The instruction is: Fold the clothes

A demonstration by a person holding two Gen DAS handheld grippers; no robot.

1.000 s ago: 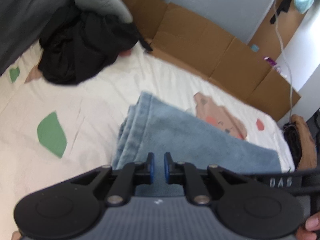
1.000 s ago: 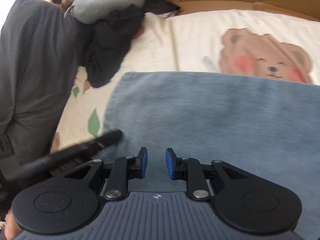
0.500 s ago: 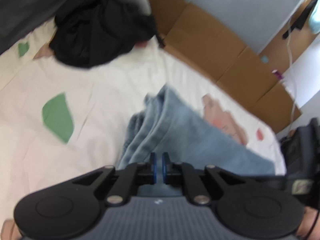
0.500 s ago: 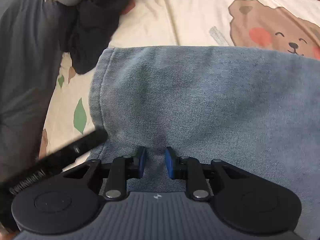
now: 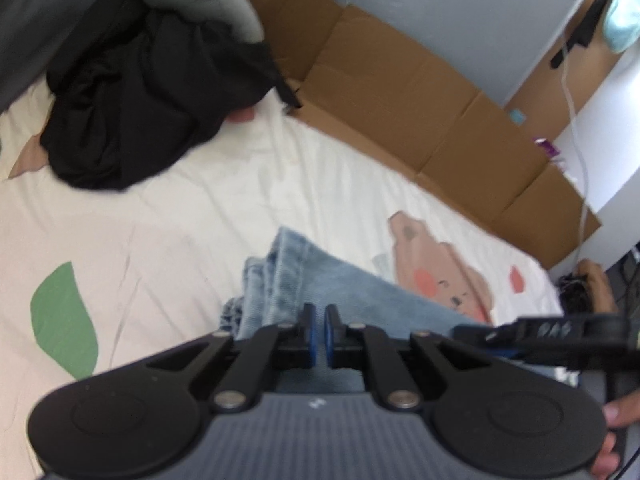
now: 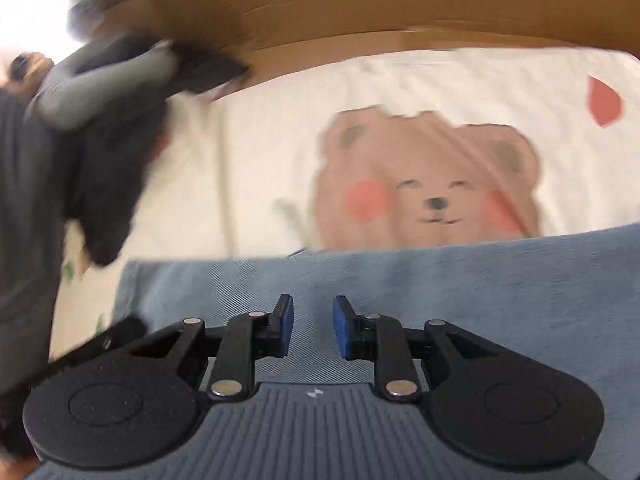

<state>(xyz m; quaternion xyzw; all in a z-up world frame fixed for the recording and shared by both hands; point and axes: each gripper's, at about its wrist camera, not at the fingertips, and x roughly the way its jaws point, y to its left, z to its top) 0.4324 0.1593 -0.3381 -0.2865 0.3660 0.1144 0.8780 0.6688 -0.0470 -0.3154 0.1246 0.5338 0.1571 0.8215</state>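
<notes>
Left wrist view: the left gripper [image 5: 319, 334] had its blue pads nearly together, seemingly pinching the jeans [image 5: 288, 280] at their bunched end
Right gripper [image 6: 313, 327]: jaws apart, empty; hovering over the denim
Jeans: on the sheet [image 5: 160, 220]; long axis running rightward from the left gripper; left hand nearer the hem

A bed [image 5: 224, 200] under a cream sheet, printed with a brown bear [image 6: 428, 184], a green leaf [image 5: 64, 316] and a small red shape [image 6: 604, 100]. Folded pale-blue jeans [image 5: 304, 280] lying flat on it, hems stacked at one end, upper edge just below the bear's chin. Well apart, at the far corner, a heap of black clothing [image 5: 136, 120] (a grey garment [image 5: 208, 4] draped over its top). Brown cardboard [image 5: 400, 92] lining the bed's far edge.
</notes>
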